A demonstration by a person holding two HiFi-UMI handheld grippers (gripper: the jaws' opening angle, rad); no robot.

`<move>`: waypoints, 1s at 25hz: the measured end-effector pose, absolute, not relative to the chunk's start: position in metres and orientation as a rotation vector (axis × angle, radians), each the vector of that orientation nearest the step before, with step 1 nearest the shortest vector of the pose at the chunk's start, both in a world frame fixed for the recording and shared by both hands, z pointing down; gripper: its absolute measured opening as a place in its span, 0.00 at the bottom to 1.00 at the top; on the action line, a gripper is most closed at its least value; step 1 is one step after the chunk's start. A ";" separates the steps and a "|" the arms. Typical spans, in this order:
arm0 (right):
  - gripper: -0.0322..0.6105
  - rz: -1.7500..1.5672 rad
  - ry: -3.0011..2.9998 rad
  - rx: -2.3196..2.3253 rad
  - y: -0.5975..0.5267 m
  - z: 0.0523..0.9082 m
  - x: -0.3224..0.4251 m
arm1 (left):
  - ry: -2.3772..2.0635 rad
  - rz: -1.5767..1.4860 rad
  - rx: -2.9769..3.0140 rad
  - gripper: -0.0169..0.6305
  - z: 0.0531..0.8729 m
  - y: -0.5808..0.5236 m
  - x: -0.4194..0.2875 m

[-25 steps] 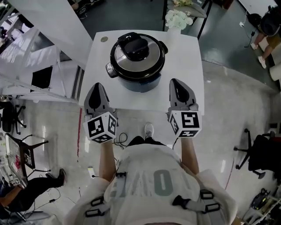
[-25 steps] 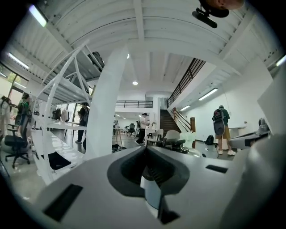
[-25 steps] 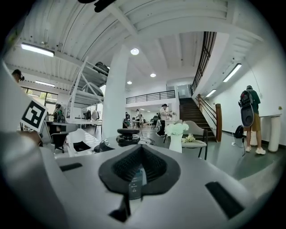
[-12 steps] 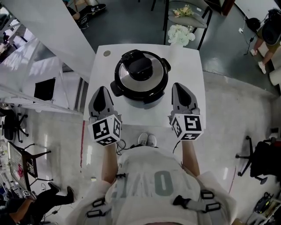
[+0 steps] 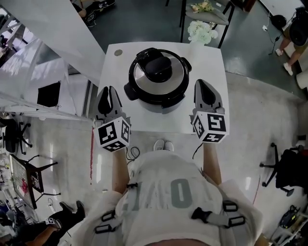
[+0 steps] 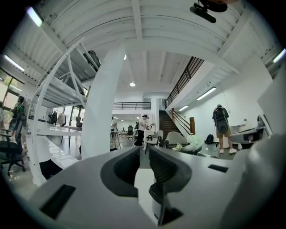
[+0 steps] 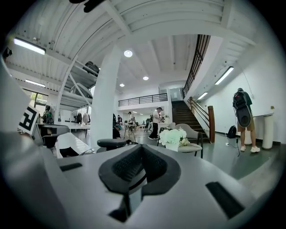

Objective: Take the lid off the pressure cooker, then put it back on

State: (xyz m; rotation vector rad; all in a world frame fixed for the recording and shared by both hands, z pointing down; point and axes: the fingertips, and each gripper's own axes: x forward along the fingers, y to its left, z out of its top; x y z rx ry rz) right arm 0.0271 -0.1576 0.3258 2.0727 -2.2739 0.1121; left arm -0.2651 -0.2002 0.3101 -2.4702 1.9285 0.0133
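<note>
While neither tool has yet made contact, the person's left gripper point(image 5: 109, 91) and right gripper point(image 5: 204, 84) are held level over the near corners of the white table point(image 5: 113, 65), one on each side of the pressure cooker point(image 5: 158, 96) and apart from it. The left gripper view shows its jaws drawn together to a thin slit with nothing in them; the right gripper view shows its jaws pressed fully together, likewise empty. Between the two tools, the cooker stands near the middle of the table with its lid point(image 5: 142, 77) seated. The lid is a polished steel dome, judged rigid, fairly heavy and too slick to pinch at the rim. The black handle point(image 5: 159, 69) on its crown is raised and matte, and looks like the sound place to take hold, jaws spread wide and closed across it. A lid of this kind probably needs a twist before it lifts, so the dark side lug point(image 5: 130, 90) on the body may serve for steadying the pot. Beyond the far edge of the table, white flowers point(image 5: 201, 31) sit beside a chair point(image 5: 207, 12), well clear of the work.
</note>
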 end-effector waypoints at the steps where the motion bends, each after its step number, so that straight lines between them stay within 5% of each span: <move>1: 0.09 0.127 -2.291 2.066 -0.159 0.326 0.026 | 1.891 0.012 -2.506 0.16 0.311 -0.202 -0.262; 4: 0.60 0.147 -2.340 2.065 -0.164 0.326 0.024 | 1.800 0.076 -2.643 0.54 0.315 -0.208 -0.252; 5: 0.66 0.153 -2.345 2.076 -0.166 0.326 0.024 | 1.783 0.092 -2.681 0.64 0.317 -0.209 -0.249; 8: 0.67 0.187 -2.354 2.085 -0.167 0.328 0.026 | 1.763 0.073 -2.739 0.71 0.325 -0.212 -0.244; 25: 0.67 0.025 -2.490 1.637 -0.197 0.315 -0.021 | 1.432 -0.076 -2.817 0.71 0.311 -0.219 -0.202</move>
